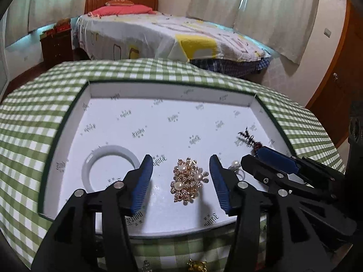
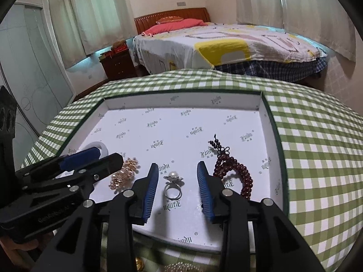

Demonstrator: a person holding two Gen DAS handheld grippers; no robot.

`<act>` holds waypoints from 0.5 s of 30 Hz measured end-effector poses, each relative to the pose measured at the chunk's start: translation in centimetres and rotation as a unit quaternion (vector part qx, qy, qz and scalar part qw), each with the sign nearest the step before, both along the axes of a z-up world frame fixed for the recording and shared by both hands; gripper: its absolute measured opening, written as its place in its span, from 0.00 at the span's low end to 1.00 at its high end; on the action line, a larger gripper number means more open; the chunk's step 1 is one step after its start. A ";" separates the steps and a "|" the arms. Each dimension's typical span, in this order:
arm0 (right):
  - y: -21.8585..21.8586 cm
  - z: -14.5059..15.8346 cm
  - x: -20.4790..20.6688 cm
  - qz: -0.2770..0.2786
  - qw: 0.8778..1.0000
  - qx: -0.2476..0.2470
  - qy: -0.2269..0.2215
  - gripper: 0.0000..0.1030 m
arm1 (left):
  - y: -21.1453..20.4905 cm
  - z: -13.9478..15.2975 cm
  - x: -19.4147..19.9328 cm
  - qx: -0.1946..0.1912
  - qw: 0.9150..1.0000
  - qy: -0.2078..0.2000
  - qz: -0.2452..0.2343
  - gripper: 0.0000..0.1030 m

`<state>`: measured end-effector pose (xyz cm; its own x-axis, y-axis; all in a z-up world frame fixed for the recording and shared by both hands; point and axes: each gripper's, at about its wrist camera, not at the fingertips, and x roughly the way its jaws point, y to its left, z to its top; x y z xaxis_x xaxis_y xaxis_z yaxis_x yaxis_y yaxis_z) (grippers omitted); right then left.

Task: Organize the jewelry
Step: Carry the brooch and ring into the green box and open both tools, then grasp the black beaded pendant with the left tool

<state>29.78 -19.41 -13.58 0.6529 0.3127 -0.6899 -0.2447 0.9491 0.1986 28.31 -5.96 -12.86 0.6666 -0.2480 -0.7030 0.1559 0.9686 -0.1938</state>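
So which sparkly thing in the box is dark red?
The bead bracelet, coiled at the box's right side. The brooch is gold and the ring silver.

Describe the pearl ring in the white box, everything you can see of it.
The pearl ring is a thin silver-looking band topped by one round white pearl in a small leaf-like silver setting. It lies flat on the printed white floor of the box, pearl end pointing away from the camera. It sits between the blue pads of the right gripper, which stand clear of it on both sides. The gold brooch and the dark red bead bracelet lie on either side, not touching it.
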 end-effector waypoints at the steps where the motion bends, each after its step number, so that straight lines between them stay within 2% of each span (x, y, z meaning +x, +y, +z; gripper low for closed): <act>1: 0.0 0.3 -0.2 0.000 1.000 -0.001 -0.004 0.35 | 0.0 0.5 -0.3 0.001 1.000 -0.007 0.000 0.50; 10: 0.1 3.1 -3.5 -0.009 0.999 -0.009 -0.044 0.35 | 0.5 4.2 -4.3 0.023 0.997 -0.074 0.005 0.56; 15: -0.2 4.0 -5.8 -0.012 0.998 -0.006 -0.055 0.35 | 1.3 5.2 -7.1 0.030 0.995 -0.096 0.010 0.56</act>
<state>24.01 -19.60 -9.58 0.7324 0.2874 -0.6173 -0.2413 0.9573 0.1594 21.24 -4.71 -7.65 0.7941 -0.1952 -0.5756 0.1652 0.9807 -0.1046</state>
